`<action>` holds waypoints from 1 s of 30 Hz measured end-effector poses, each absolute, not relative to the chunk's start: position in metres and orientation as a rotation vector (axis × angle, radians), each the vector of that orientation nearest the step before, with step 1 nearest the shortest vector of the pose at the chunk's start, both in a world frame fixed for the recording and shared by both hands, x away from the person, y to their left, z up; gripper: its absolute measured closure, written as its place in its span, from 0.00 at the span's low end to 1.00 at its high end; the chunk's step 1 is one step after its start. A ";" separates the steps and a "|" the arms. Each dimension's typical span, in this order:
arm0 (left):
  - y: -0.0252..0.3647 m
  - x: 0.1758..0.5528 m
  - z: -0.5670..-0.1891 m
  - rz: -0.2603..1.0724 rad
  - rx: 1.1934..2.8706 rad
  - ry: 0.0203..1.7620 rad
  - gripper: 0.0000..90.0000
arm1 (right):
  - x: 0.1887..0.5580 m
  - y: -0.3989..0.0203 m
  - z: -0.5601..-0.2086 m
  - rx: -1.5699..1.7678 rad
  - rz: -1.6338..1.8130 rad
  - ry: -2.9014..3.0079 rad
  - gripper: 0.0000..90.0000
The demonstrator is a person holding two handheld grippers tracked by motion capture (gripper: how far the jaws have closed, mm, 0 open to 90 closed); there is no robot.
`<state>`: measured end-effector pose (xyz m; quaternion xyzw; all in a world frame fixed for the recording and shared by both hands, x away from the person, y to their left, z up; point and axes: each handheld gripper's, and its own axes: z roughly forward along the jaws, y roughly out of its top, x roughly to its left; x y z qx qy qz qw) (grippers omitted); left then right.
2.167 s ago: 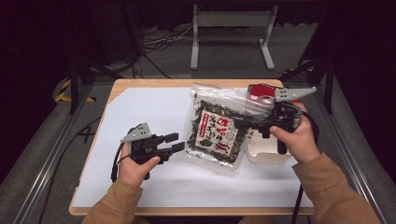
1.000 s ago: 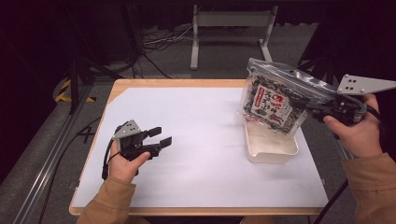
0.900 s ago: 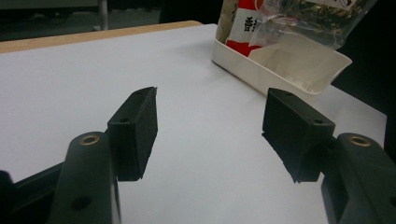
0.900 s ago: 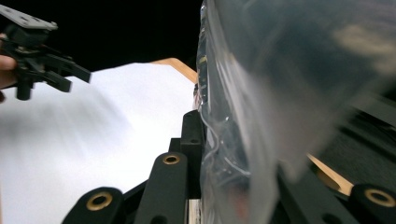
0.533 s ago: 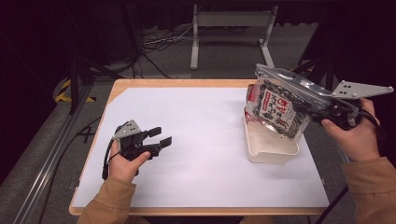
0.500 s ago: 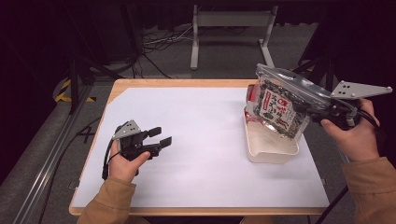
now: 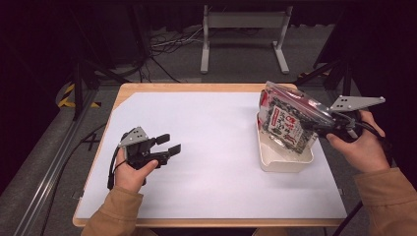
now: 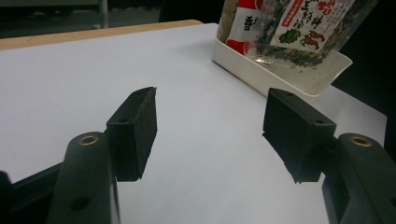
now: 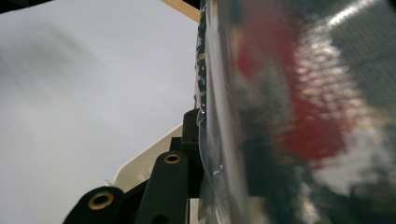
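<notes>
The right gripper [image 7: 314, 129], black with a grey three-cornered plate on top, is clamped on the edge of a clear plastic snack bag [image 7: 286, 123] filled with dark flakes and printed in red, white and green. In the right gripper view one black jaw presses against the glossy bag wall [image 9: 299, 107], which blocks the view of the other jaw. The bag hangs tilted, its lower end inside a shallow cream-white rectangular plastic tray [image 7: 275, 163] that sits near the right edge of the table, the tray's long rim just below the bag.

The bag's label carries a white panel with large red East Asian characters and small pictures of green leaves and a red shrimp [image 8: 303, 21]; the writing is too small to read.

The left gripper [image 7: 167, 145] rests low over the white sheet [image 7: 216, 147] at the table's left side, well apart from the tray, its two black pads [image 8: 135, 126] spread with nothing between them.

The white sheet covers most of the pale wooden tabletop [image 7: 196, 87], whose edge shows as a thin border. The stretch between the two grippers is bare sheet. Beyond the far edge stand a grey metal frame [image 7: 243, 34] and loose black cables [image 7: 162, 46] on the dark floor.
</notes>
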<state>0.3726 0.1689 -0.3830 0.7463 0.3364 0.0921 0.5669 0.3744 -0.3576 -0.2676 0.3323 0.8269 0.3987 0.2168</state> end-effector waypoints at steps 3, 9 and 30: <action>0.168 0.373 -0.384 0.219 1.760 0.791 0.40 | 0.377 -0.363 -0.272 0.938 1.129 2.284 0.85; 0.168 0.373 -0.383 0.220 1.769 0.794 0.39 | 0.378 -0.364 -0.281 0.945 1.140 2.299 0.85; 0.172 0.373 -0.385 0.205 1.775 0.810 0.38 | 0.381 -0.371 -0.294 0.981 1.178 2.329 0.85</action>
